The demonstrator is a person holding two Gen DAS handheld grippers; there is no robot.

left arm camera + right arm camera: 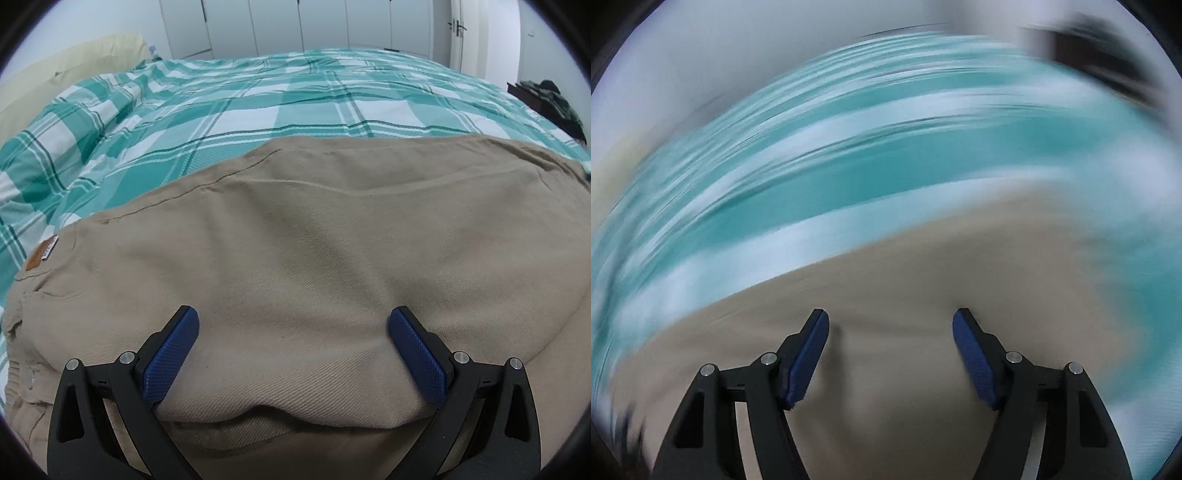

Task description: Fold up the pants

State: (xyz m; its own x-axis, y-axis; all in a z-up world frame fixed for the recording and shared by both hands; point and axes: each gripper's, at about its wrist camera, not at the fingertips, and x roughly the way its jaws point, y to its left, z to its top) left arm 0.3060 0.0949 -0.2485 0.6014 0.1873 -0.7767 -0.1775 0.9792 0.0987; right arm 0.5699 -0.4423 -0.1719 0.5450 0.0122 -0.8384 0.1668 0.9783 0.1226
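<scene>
From the left wrist's view everything is sharp: a cream pillow [92,55] sits at the far left corner of the bed, and the teal-and-white checked bedspread [258,107] runs back to a row of white wardrobe doors [295,26]. The tan pants [314,229] lie spread across the near part of the bed. At their left edge is a small brown patch label [41,254] with a white tab beside it; its writing is too small to read. The left claw [293,332] stands wide open, its blue pads [171,360] resting on either side of a raised fold of the tan cloth without pinching it. Farther right, a door handle [458,27] shows on the back wall, and a dark heap of clothing [554,99] sits off the bed's right side. The right wrist's view gives none of this detail: it is smeared by motion into teal and white streaks, with tan cloth below. The right claw [890,328] is open, nothing between its pads, over the pants.
</scene>
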